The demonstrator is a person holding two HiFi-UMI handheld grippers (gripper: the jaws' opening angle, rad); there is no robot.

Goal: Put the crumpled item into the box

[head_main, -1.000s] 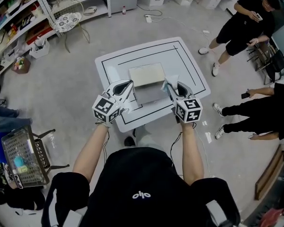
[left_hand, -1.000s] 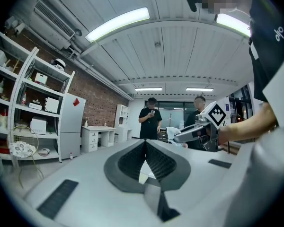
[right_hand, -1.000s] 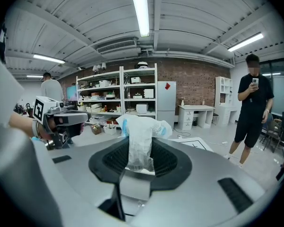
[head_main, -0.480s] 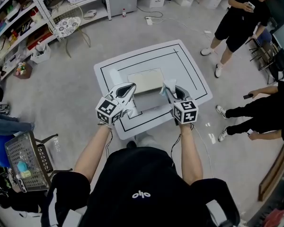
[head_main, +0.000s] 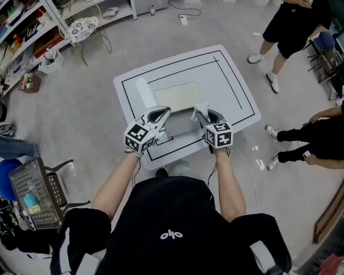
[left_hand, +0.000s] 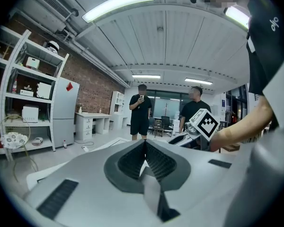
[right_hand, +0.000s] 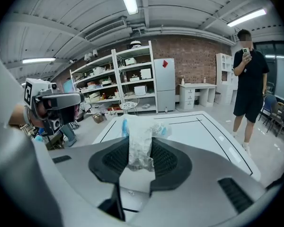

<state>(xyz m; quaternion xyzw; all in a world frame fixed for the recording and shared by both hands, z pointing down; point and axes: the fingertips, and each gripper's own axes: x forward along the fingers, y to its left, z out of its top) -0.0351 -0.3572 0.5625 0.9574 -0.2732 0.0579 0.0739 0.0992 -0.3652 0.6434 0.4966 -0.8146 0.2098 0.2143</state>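
A crumpled clear wrapper with blue patches [right_hand: 142,126] is pinched between the pads of my right gripper [right_hand: 141,142], which is shut on it. In the head view the wrapper [head_main: 200,108] sticks out of the right gripper [head_main: 199,117] at the right edge of the open grey box [head_main: 178,126]; the box's pale flap [head_main: 176,96] lies back behind it. My left gripper [head_main: 162,114] hovers at the box's left edge. In the left gripper view its jaws [left_hand: 144,144] meet at the tips with nothing between them.
The box stands on a white table with black border lines [head_main: 229,87]. A white oblong thing [head_main: 143,90] lies left of the box. People stand and sit at the right [head_main: 292,16]. Shelves [head_main: 23,33] and a wire basket [head_main: 34,191] are at the left.
Both grippers have drawn closer together over the box's near end. The right gripper still holds the wrapper. The standing person has shifted slightly.
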